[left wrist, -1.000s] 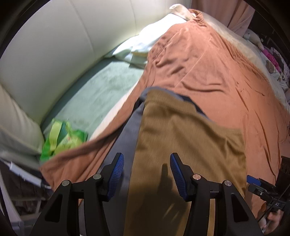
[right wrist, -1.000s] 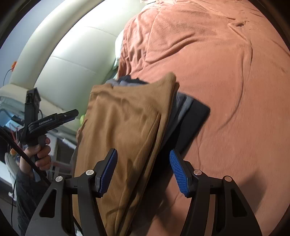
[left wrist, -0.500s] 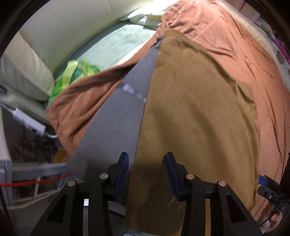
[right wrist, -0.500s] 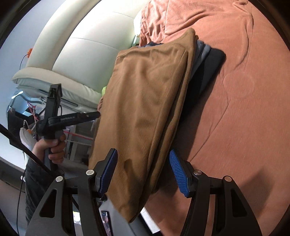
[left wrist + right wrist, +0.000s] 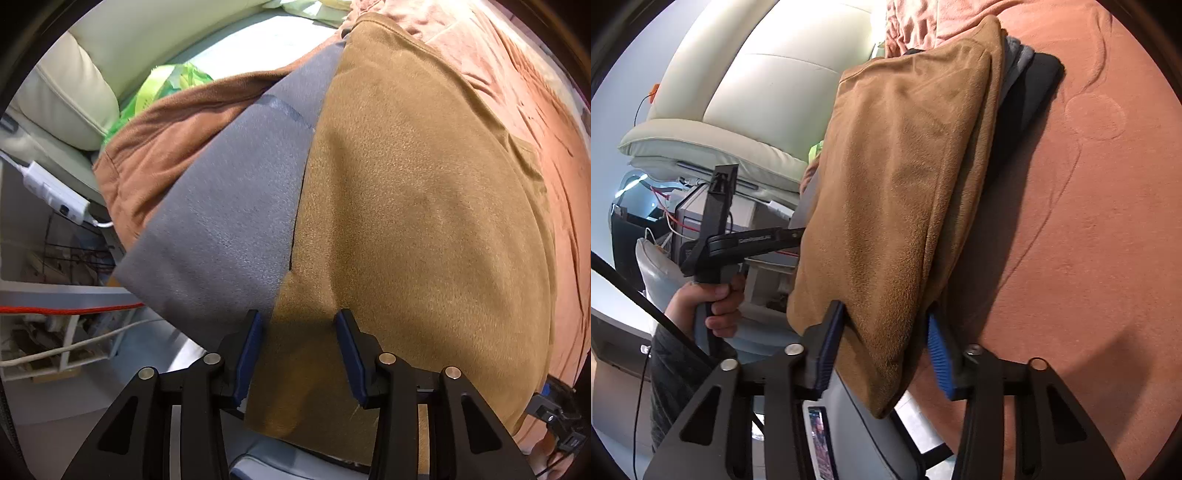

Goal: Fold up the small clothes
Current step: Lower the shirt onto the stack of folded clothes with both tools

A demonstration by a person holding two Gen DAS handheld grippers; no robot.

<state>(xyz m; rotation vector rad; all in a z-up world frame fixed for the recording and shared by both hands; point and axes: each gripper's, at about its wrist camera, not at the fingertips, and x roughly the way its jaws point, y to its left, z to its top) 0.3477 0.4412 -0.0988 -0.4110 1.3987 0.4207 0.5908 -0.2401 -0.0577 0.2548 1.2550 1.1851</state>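
— Fleece first: where does the folded tan-brown fleece garment (image 5: 417, 192) sit?

— On top of a folded grey garment (image 5: 229, 206), both on the rust-orange bed blanket (image 5: 1089, 192). Its near edge hangs off the bed and runs between the fingers of both tools.

— How do the left gripper (image 5: 300, 354) fingers stand?

— Partly apart, the blue pads flanking the tan edge on both sides. I cannot tell whether they pinch it. The grey cloth lies just left of the left finger.

— And the right gripper (image 5: 884, 349)?

— Same gap, with the tan corner drooping between the pads; grip unclear too. A dark garment (image 5: 1030, 96) peeks out beyond the right finger, under the stack.

— Anything further left?

— A green plastic bag (image 5: 162, 88) by the cream padded headboard (image 5: 768, 74), and a white power adapter (image 5: 55, 192) with its cable.
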